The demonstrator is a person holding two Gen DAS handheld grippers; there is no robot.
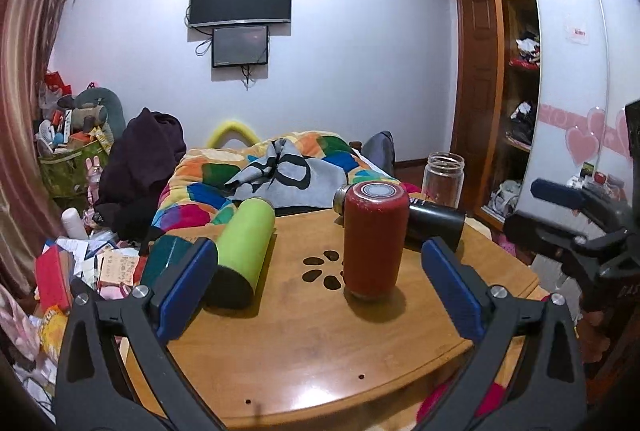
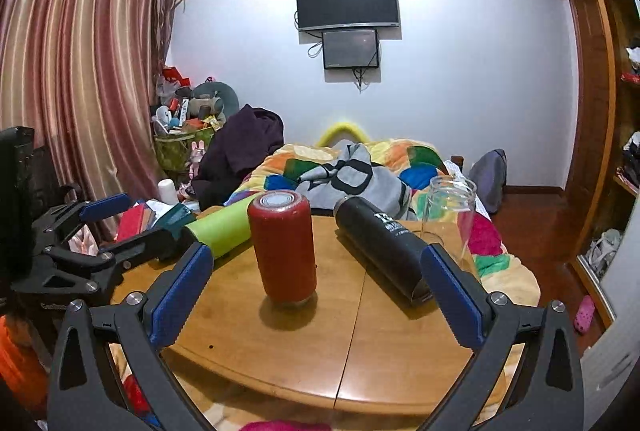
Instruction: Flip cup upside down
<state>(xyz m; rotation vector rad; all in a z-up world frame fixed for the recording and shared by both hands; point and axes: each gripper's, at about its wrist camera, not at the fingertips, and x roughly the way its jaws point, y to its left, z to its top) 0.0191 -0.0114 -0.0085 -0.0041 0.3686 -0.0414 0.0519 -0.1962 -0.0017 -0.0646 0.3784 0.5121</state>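
Note:
A red cup (image 1: 374,239) stands on end on the round wooden table (image 1: 304,343), its flat metal base facing up; it also shows in the right wrist view (image 2: 285,251). My left gripper (image 1: 320,291) is open and empty, its blue pads wide apart in front of the cup. My right gripper (image 2: 316,295) is open and empty, also in front of the cup. A green bottle (image 1: 244,243) lies on its side at the left. A black bottle (image 2: 380,247) lies on its side at the right. A clear glass jar (image 2: 452,211) stands upright behind it.
A bed with a colourful quilt (image 1: 256,171) lies beyond the table. Clutter (image 1: 80,263) fills the floor at the left. A wardrobe (image 1: 520,71) stands at the right. The right gripper shows at the right edge of the left wrist view (image 1: 580,227).

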